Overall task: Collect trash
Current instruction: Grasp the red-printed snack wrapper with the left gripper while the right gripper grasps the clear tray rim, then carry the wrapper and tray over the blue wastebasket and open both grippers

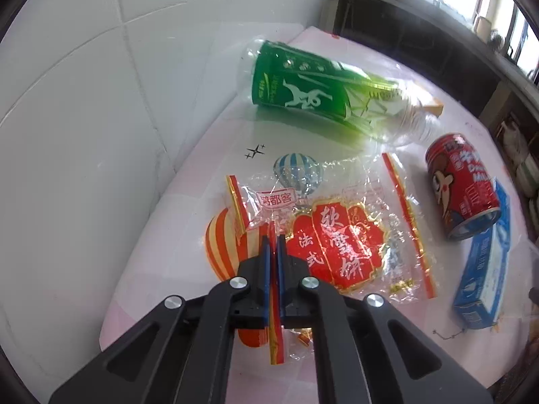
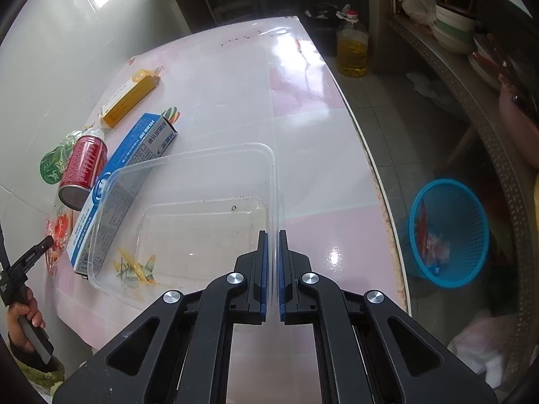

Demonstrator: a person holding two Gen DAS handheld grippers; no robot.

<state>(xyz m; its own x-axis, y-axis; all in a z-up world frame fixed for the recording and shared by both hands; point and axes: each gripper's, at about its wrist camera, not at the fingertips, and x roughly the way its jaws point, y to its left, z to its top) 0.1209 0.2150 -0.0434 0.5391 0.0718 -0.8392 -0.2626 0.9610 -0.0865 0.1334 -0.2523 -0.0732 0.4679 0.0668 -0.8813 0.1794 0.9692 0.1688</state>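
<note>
Our left hand-held gripper [image 1: 276, 245] has its jaws pinched on the wrapper [image 1: 333, 232]'s near edge, flat on the desk [image 1: 161, 222].
We judge the film light, limp and slippery, so the sealed seam is the surest hold. Our right hand-held gripper [image 2: 273, 239] clamps the tub [image 2: 188, 208]'s thin wall.

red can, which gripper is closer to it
Left. The left gripper is pinching the snack wrapper lying just beside the red can; the right gripper grips the clear container's far wall, the blue box between.
</note>
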